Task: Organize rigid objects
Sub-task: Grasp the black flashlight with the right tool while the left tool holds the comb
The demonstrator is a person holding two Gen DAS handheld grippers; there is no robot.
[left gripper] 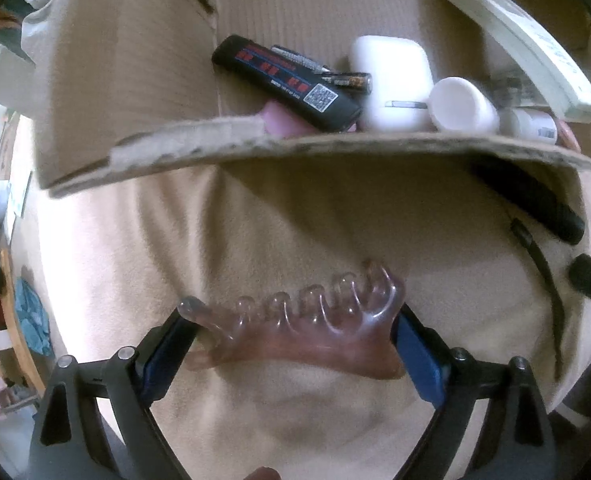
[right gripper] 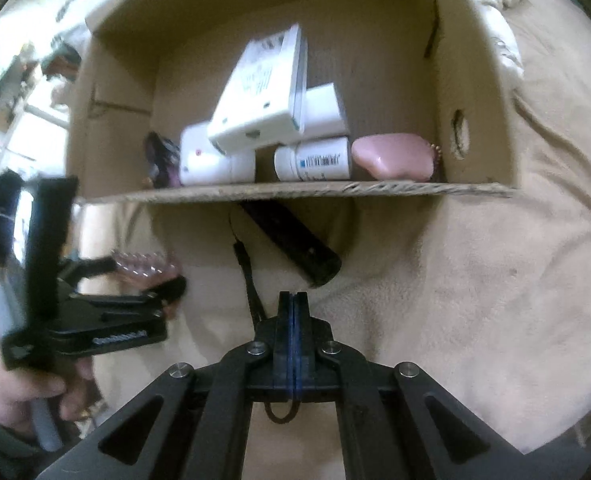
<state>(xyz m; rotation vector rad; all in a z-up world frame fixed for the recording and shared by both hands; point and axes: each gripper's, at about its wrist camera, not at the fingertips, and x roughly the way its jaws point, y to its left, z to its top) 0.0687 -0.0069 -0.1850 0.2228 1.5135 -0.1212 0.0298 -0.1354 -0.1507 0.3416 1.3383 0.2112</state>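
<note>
Left gripper [left gripper: 295, 336] jaws clamp pink hair claw [left gripper: 295, 328] endwise, right gripper [right gripper: 293, 300] closed on black strap [right gripper: 251, 288]

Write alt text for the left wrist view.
The left gripper clamps a translucent pink hair claw clip over a beige blanket. Beyond it, an open cardboard box holds a black lighter, a white case and a remote.

Cardboard box [left gripper: 279, 148] on blanket [left gripper: 255, 232], hair clip [left gripper: 303, 320] before it, remote [left gripper: 523, 40] and bottles [right gripper: 315, 160] inside
</note>
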